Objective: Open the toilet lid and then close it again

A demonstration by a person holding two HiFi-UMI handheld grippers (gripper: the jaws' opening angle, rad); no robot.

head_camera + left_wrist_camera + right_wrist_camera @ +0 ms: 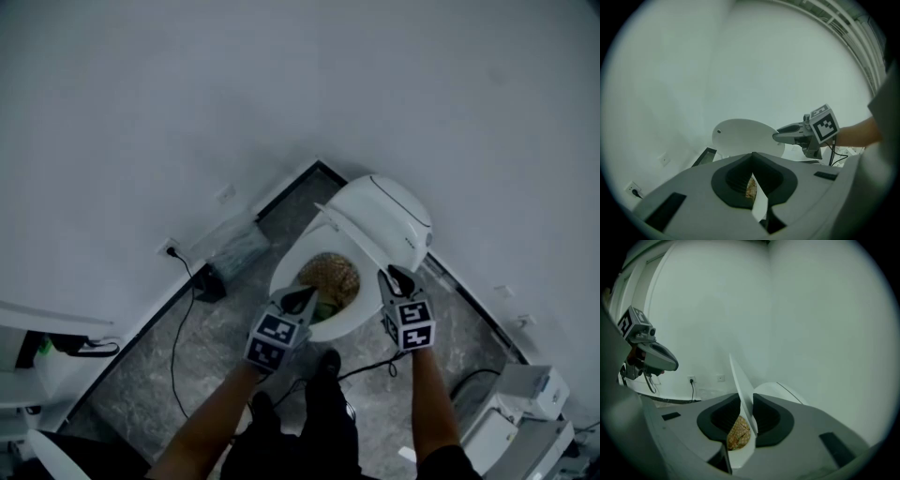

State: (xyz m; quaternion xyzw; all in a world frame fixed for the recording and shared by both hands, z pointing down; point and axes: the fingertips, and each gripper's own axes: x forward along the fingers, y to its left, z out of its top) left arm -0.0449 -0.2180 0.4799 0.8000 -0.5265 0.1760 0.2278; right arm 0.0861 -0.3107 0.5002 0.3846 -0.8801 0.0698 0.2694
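Your toilet (339, 328) sits in the far corner of the floor, bowl uncovered. The toilet lid (741, 385) is 1 thin, glossy white plastic oval, tilted partway up on its hinge. I'd guess it's light and stiff but slippery, and it'll slam if it slips, so hold the free front edge. Your right gripper (397, 277) is pinching that edge, jaws part-closed. Your left gripper (298, 298) is fully closed on nothing, over the bowl.

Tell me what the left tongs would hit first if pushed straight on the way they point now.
Probably the raised toilet lid: its white underside stands just beyond the tips of the shut left tongs, in their line. The bowl lies lower, under that line. Depth is hard to judge.
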